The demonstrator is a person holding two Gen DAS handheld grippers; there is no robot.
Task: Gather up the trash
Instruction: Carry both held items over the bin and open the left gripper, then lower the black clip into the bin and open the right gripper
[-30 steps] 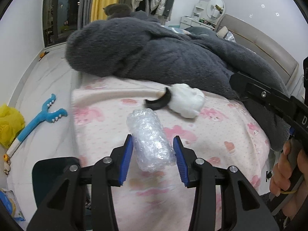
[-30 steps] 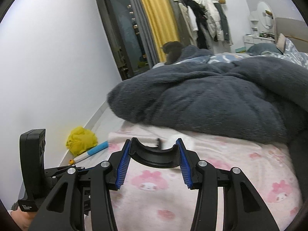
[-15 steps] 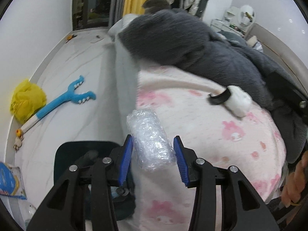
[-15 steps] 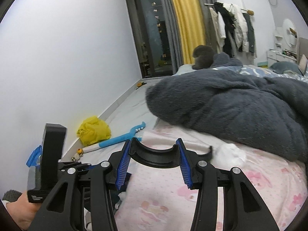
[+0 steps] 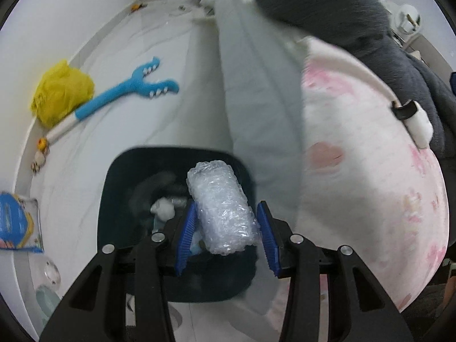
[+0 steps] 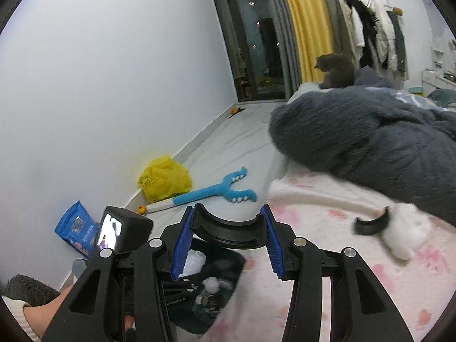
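Observation:
My left gripper (image 5: 226, 235) is shut on a roll of clear bubble wrap (image 5: 222, 208) and holds it over the open dark bin (image 5: 114, 188) on the floor beside the bed. The bin holds white scraps (image 5: 162, 209). My right gripper (image 6: 226, 235) is shut on a curved black plastic piece (image 6: 228, 229), above the bed's edge with the bin (image 6: 228, 293) below it. A second curved black piece (image 6: 370, 225) and a white crumpled wad (image 6: 404, 235) lie on the pink sheet; both also show in the left wrist view (image 5: 403, 111).
A dark fleece blanket (image 6: 370, 142) covers the bed, and a grey cat (image 6: 336, 69) sits at its far end. On the floor lie a blue toy (image 5: 128, 91), a yellow bag (image 5: 61, 92) and a blue packet (image 5: 15, 222).
My left gripper has swung left off the bed with the bubble wrap and now hangs over the bin. My right gripper has turned left too, still holding the black piece.

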